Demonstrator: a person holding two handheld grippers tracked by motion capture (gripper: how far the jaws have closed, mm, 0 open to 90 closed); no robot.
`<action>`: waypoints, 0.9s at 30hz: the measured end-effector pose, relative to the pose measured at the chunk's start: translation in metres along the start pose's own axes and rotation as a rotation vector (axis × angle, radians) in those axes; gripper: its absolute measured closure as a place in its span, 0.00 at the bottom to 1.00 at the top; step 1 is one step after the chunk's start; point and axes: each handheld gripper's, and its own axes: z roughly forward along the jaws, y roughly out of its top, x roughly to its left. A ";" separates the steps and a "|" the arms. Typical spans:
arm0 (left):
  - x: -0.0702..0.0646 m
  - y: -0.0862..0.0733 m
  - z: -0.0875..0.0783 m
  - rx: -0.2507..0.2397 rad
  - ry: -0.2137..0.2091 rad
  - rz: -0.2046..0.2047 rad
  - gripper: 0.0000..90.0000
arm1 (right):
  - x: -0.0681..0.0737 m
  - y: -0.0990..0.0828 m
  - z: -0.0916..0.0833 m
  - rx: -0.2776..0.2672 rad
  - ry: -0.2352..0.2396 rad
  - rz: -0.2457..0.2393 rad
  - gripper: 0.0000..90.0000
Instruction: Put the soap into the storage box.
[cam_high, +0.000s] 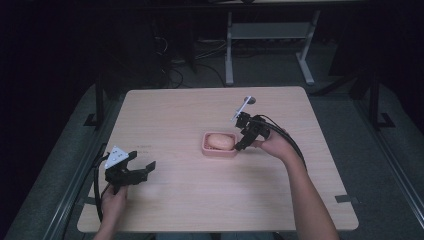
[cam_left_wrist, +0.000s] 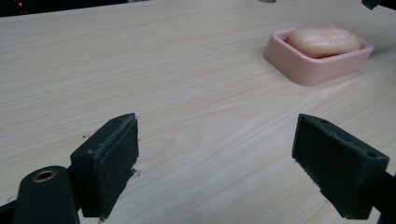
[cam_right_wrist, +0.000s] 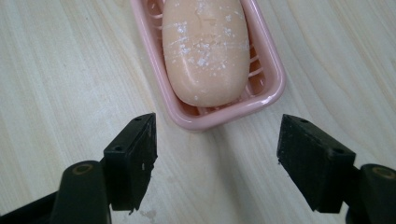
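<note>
- Nearest the person, at the table's (cam_high: 190, 200) left front, the left claw (cam_high: 142, 170) hovers with jaws spread wide, holding nothing.
- Farther in, near the table's middle, a peach soap bar (cam_high: 220, 141) lies in a pink soap dish (cam_high: 205, 148).
- Just beside the dish's right end, the right claw (cam_high: 241, 141) is released, jaws wide apart, pointing at the dish (cam_right_wrist: 266, 95) and soap (cam_right_wrist: 205, 51).

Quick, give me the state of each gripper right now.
Left gripper: open, holding nothing, above bare table.
Right gripper: open, holding nothing, jaws just short of the soap dish.
</note>
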 end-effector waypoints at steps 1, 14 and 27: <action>0.000 0.000 0.000 0.000 0.000 0.000 0.16 | 0.001 0.000 -0.001 0.000 -0.001 -0.001 0.31; 0.000 0.000 0.000 0.001 0.000 0.000 0.16 | 0.004 -0.023 -0.003 -0.022 0.005 0.022 0.31; -0.001 0.000 0.001 0.002 0.000 0.000 0.16 | 0.006 -0.047 -0.006 -0.033 0.004 0.047 0.31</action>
